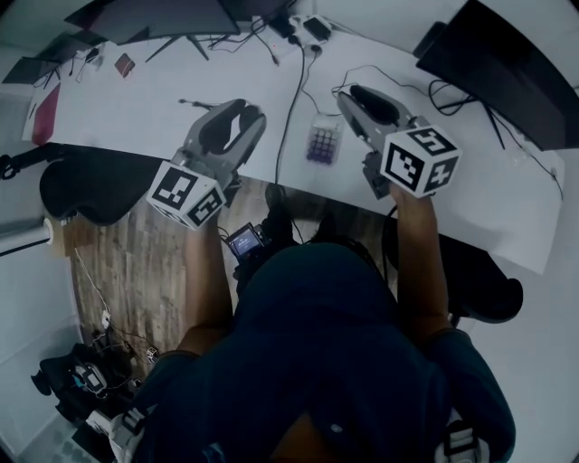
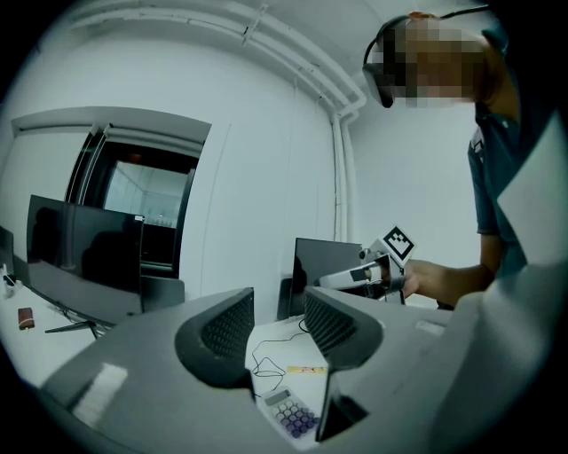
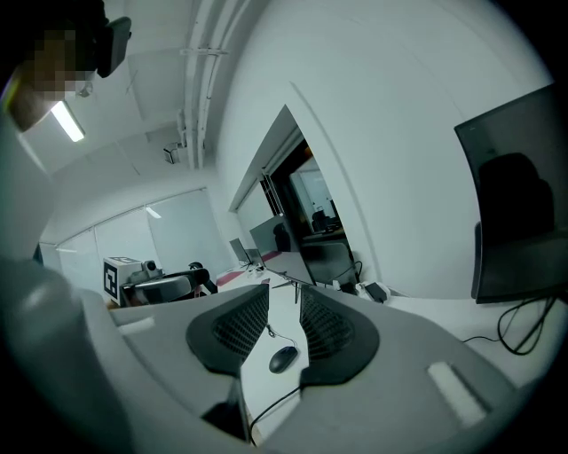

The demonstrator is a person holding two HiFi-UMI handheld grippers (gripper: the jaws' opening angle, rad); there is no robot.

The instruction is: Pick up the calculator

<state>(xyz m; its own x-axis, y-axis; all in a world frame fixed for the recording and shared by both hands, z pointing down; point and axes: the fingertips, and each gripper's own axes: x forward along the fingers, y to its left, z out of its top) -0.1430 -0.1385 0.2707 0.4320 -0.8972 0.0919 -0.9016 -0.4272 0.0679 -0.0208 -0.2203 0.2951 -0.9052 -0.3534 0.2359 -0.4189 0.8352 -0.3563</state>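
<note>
The calculator [image 1: 323, 142] is small and grey, with purple and white keys. It lies flat on the white desk [image 1: 136, 118] near its front edge, between my two grippers. In the left gripper view the calculator [image 2: 292, 413] shows low down, just below the gap between the jaws. My left gripper [image 1: 242, 110] hovers to its left, open and empty [image 2: 277, 312]. To the calculator's right, my right gripper [image 1: 360, 94] is also open and empty [image 3: 282, 308]. A black mouse [image 3: 283, 358] shows beyond its jaws.
Dark monitors stand at the back left [image 1: 172, 18] and back right [image 1: 507, 63]. Cables [image 1: 294, 81] run from a power strip [image 1: 308, 27] towards the calculator. A yellow strip [image 2: 306, 370] lies on the desk. A black chair [image 1: 90, 185] sits at the desk's left front edge.
</note>
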